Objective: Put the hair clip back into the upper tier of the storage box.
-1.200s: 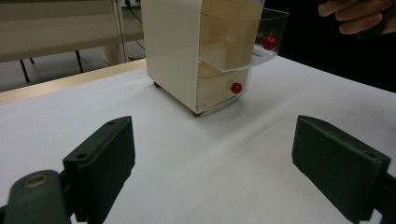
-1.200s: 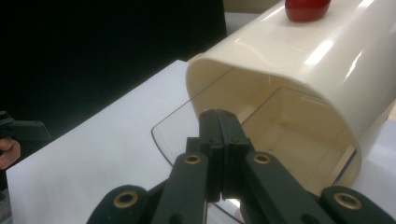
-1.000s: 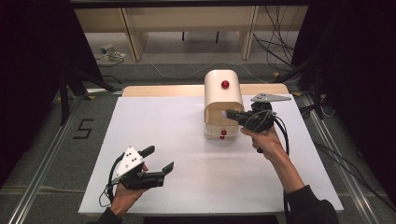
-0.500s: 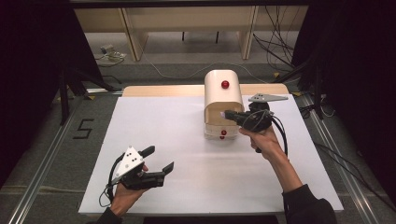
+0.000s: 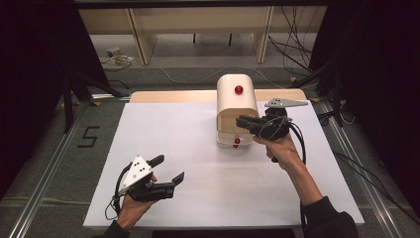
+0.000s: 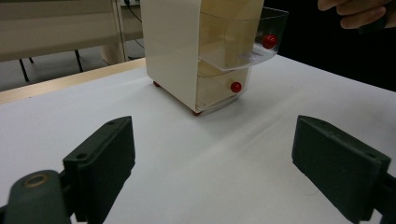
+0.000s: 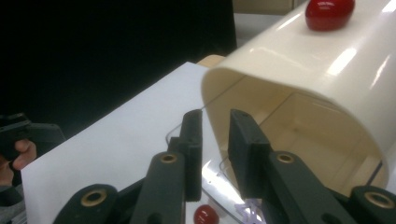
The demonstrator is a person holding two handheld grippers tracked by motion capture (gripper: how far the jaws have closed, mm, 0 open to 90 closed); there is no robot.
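A white table (image 5: 198, 148) is seen from the high view, with a cream drawer cabinet (image 5: 236, 101) standing toward its far edge, right of the middle. Wide bare surface lies to the cabinet's left and in front of it, down to the near edge; a strip of wood (image 5: 168, 96) runs along the far edge behind the white sheet.

The left gripper (image 5: 166, 173) is held low near the near-left corner, well apart from the cabinet, its jaws spread wide with nothing between them. In the left gripper view the cabinet (image 6: 173, 46) is seen ahead across open table, its clear upper drawer (image 6: 247, 37) pulled part-way out, a red knob (image 6: 268, 41) on its front and another (image 6: 236, 87) on the drawer below.

The right gripper (image 7: 215, 140) is at the cabinet's front, at the level of the upper drawer. In the right gripper view its jaws are brought nearly together on the thin clear front wall of that drawer (image 7: 187, 126), just beside the cabinet's curved rim (image 7: 280, 70). A red knob (image 7: 329, 11) is seen on the cabinet's top.
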